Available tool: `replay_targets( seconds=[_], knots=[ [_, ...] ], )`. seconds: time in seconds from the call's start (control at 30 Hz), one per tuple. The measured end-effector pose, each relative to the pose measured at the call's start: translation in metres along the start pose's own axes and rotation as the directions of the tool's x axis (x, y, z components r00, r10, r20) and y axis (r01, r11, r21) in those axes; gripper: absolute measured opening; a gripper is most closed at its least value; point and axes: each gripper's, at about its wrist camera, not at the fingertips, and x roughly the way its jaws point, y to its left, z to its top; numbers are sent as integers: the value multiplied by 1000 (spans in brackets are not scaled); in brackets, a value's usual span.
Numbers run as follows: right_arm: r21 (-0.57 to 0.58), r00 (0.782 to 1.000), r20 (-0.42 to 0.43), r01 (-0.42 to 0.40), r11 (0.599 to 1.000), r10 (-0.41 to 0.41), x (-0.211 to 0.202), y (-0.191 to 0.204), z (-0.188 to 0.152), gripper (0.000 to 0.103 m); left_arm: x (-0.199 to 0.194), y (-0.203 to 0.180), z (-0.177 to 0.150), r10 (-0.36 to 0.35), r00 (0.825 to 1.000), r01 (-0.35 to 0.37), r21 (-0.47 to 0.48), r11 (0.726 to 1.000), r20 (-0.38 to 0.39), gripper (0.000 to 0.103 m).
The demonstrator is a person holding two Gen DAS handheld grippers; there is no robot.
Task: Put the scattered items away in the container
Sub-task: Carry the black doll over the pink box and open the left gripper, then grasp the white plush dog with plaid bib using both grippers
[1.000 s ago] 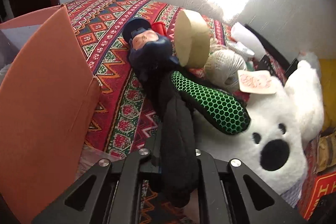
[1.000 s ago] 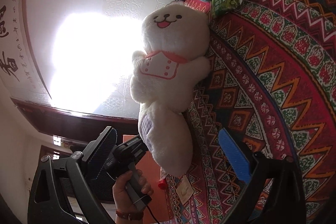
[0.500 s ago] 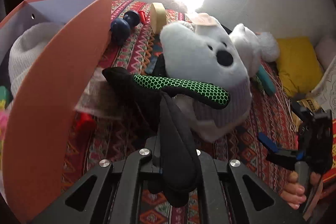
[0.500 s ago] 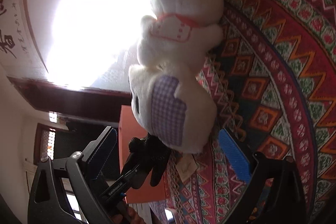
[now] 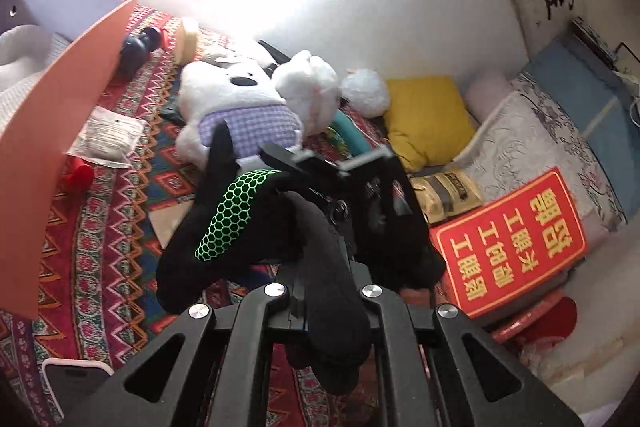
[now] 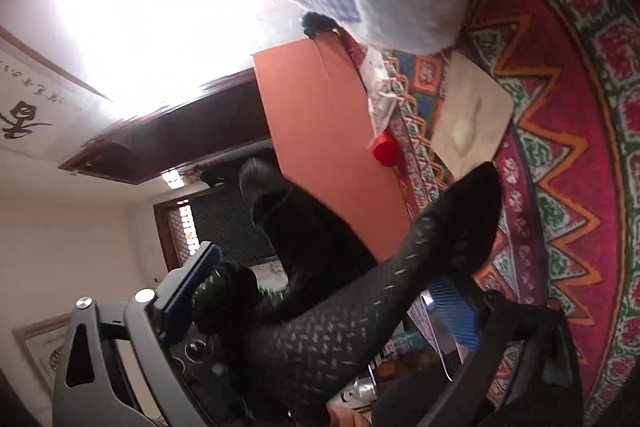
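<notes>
The orange container (image 5: 48, 107) stands open at the far left. The left gripper (image 5: 320, 291), clamped on a black glove (image 5: 224, 223) just right of it, looks poised to carry it in. Further right, the right gripper (image 6: 320, 307) is spread wide around that glove, perhaps to take it.

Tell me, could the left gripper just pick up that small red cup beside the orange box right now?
Probably not yet. The left gripper is shut on a black glove, so its jaws are occupied. The red cup lies uncovered on the patterned cloth beside the orange box, so the path itself looks free.
</notes>
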Motion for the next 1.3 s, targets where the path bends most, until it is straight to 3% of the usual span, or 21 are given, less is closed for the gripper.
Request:
replay_targets(
  seconds=[0.03, 0.07, 0.23, 0.37, 0.43, 0.53, 0.57, 0.6, 0.63, 0.67, 0.7, 0.73, 0.77, 0.8, 0.83, 0.9, 0.97, 1.03, 1.1, 1.17, 1.3],
  knots=[
    [-32, 1000, 19, -10, 999, 11, -1, 6, 0, 37, 0, -3, -2, 19, 1000, -19, 23, 1000, -5, 5],
    [-60, 999, 40, -19, 998, 22, -3, 13, -1, 13, 0, -5, -3, 36, 999, -35, 39, 999, -9, 5],
    [-277, 987, 149, -19, 961, 63, -13, 67, -19, 11, -21, -5, 1, 51, 998, -53, 54, 997, 28, 5],
    [-476, 979, 202, 114, 872, -17, 0, 120, -48, 11, -55, -5, 7, 57, 991, -66, 70, 995, 122, 5],
    [-543, 981, 195, 124, 831, -19, 17, 144, -57, 11, -81, -3, 14, 86, 976, -101, 67, 993, 198, 5],
    [-595, 990, 140, 102, 797, -23, 60, 170, -67, 11, -126, 10, 25, 157, 932, -176, 28, 984, 327, 6],
    [-607, 993, 117, 96, 789, -31, 80, 178, -73, 11, -144, 19, 27, 193, 907, -205, -8, 979, 374, 9],
    [-622, 995, 91, 90, 778, -42, 103, 187, -75, 11, -160, 29, 29, 238, 878, -238, -53, 970, 415, 21],
    [-636, 997, 58, 78, 768, -54, 127, 195, -78, 11, -176, 41, 29, 304, 839, -284, -114, 952, 452, 53],
    [-641, 998, 22, 60, 765, -61, 150, 198, -82, 12, -192, 54, 28, 388, 785, -338, -190, 922, 483, 74],
    [-635, 998, -14, 44, 771, -68, 176, 198, -84, 15, -208, 67, 25, 472, 721, -383, -276, 881, 507, 103],
    [-627, 995, -34, 50, 777, -92, 201, 199, -82, 22, -227, 83, 20, 550, 655, -408, -370, 835, 518, 103],
    [-627, 990, -27, 93, 774, -141, 223, 200, -81, 41, -245, 99, 16, 612, 605, -413, -457, 788, 509, 103],
    [-631, 979, 14, 167, 758, -204, 238, 201, -80, 61, -262, 115, 11, 659, 571, -406, -530, 745, 489, 103],
    [-632, 964, 84, 247, 735, -251, 243, 203, -79, 97, -279, 130, 6, 689, 544, -386, -587, 712, 479, 103],
    [-662, 955, 183, 294, 690, -232, 231, 212, -85, 101, -305, 150, -5, 723, 499, -355, -649, 673, 477, 103],
    [-706, 962, 188, 272, 654, -197, 208, 221, -91, 101, -317, 158, -12, 754, 469, -355, -683, 638, 460, 103],
    [-705, 962, 221, 270, 656, -159, 171, 225, -92, 101, -315, 161, -11, 750, 473, -353, -681, 642, 462, 103],
    [-683, 952, 278, 289, 671, -127, 128, 225, -89, 101, -303, 154, -5, 726, 505, -369, -644, 670, 466, 103],
    [-637, 927, 362, 324, 700, -101, 77, 221, -83, 102, -283, 140, 3, 701, 536, -400, -589, 702, 471, 103],
    [-487, 866, 495, 347, 801, -74, -25, 186, -64, 102, -230, 96, 20, 631, 607, -441, -456, 773, 483, 103]
  ],
)
